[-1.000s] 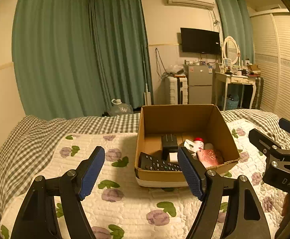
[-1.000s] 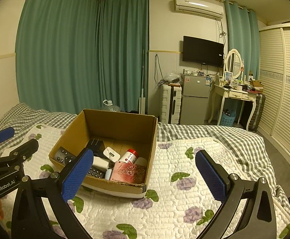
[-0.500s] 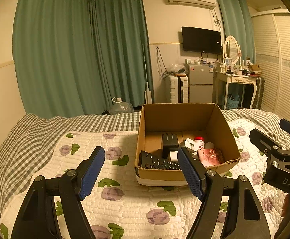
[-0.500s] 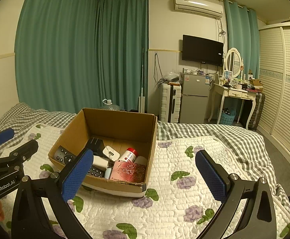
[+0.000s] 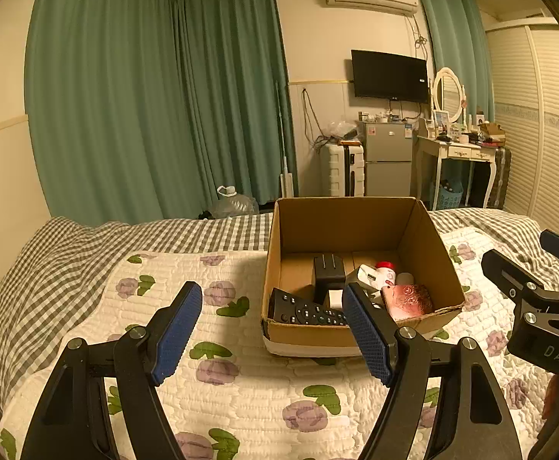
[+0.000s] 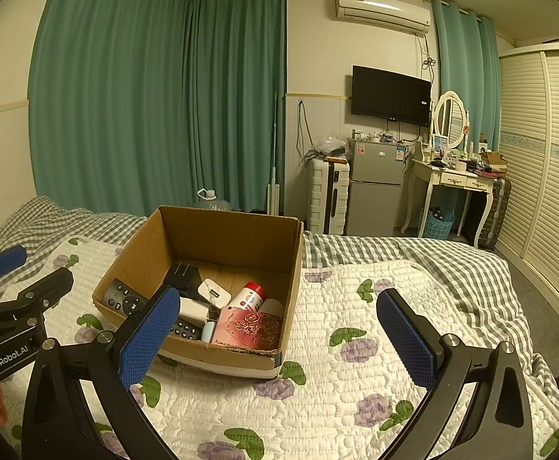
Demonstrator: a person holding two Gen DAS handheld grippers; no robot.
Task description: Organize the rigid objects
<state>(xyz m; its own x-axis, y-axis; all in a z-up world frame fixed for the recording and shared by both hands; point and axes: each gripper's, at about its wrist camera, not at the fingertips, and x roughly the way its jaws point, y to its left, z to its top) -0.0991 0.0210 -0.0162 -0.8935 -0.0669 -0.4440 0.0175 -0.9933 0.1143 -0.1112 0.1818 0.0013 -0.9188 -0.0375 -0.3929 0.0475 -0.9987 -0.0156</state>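
Note:
An open cardboard box [image 5: 356, 226] [image 6: 233, 235] stands on the quilted bed. Inside lie a black remote [image 5: 306, 311] [image 6: 124, 299], a black adapter [image 5: 329, 270] [image 6: 181, 276], a white charger [image 6: 214, 292], a red-capped bottle [image 5: 386, 270] [image 6: 249, 295] and a pink rose-patterned box [image 5: 408, 299] [image 6: 250, 327]. My left gripper [image 5: 272, 326] is open and empty, in front of the box's left side. My right gripper [image 6: 279, 329] is open and empty, in front of the box's right side. Each gripper shows at the edge of the other's view.
The box rests on a white floral quilt [image 5: 218, 368] [image 6: 337, 364] over a grey checked sheet [image 5: 49, 264]. Beyond the bed are green curtains, a water jug [image 5: 233, 201], a white suitcase, a small fridge [image 6: 375, 195], a dressing table [image 6: 452, 180] and a slatted wardrobe.
Both views have shifted slightly; the box sits a little lower and closer in the frames. Both grippers stay open and empty.

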